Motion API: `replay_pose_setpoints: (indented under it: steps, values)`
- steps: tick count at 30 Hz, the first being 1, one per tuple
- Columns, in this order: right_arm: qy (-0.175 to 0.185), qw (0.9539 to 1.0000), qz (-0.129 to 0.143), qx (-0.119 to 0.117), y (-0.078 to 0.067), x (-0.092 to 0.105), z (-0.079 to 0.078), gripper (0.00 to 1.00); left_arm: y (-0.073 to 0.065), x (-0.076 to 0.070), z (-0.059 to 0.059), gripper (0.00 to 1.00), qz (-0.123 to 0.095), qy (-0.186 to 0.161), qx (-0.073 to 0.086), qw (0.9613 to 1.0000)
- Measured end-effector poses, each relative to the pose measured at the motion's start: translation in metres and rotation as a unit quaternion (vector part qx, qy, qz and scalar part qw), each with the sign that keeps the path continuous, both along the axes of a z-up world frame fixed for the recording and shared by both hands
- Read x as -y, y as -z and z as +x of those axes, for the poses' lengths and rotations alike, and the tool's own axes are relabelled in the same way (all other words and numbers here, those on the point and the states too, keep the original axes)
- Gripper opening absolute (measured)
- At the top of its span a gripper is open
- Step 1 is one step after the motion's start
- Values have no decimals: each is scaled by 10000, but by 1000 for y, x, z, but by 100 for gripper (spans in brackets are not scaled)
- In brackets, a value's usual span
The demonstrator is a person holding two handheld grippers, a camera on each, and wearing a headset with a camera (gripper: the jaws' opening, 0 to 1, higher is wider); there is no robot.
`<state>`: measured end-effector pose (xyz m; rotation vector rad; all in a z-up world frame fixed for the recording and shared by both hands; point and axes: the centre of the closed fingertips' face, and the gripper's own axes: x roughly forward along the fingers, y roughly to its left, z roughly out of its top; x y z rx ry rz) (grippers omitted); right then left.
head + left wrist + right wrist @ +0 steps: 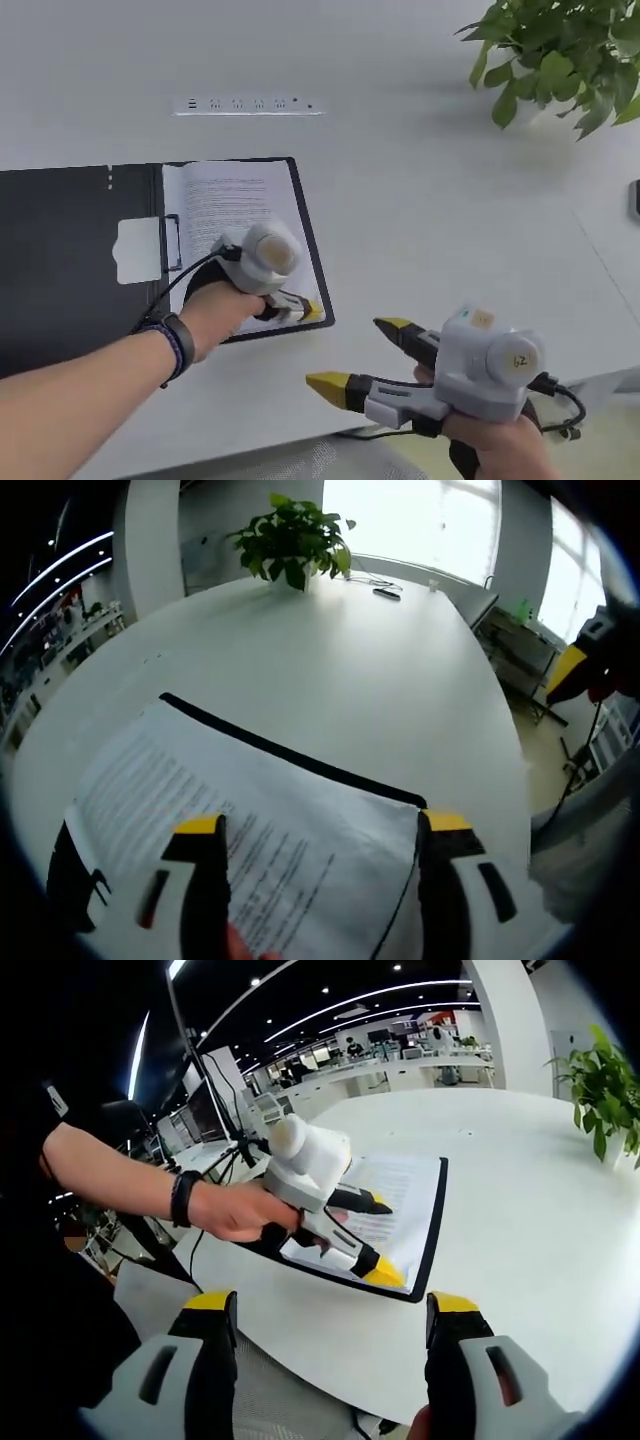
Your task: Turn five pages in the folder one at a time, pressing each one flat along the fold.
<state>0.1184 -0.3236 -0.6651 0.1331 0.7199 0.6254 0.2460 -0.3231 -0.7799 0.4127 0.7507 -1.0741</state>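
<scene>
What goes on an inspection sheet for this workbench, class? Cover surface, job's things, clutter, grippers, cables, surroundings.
Surface: white table with a socket strip set in.
Job's things: black folder lying open, printed page on its right side.
Clutter: leafy plant at a far corner.
Grippers: left gripper, jaws open over the page's near corner; right gripper, jaws open, empty, by the table's front edge.
Cables: black cable trails from the left gripper; second cable behind the right gripper.
Surroundings: bright windows, office desks beyond.
</scene>
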Motion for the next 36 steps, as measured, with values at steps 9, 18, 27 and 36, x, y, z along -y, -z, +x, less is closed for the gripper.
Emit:
replay_pose_setpoints:
  steps: [9,18,27,36]
  values:
    - [-82,10000,21,7,-2,-4,9,76,2,-5,3,74,-87,56,97,9999]
    - [-26,10000,39,-27,2,-1,5,76,1,-8,6,66,-163,-51,110,9998]
    - [289,9991,308,31,4,7,15,69,0,-13,6,63,-227,-97,87,9997]
    - [346,9981,506,-23,19,15,50,59,-1,-13,6,62,-246,-62,74,9996]
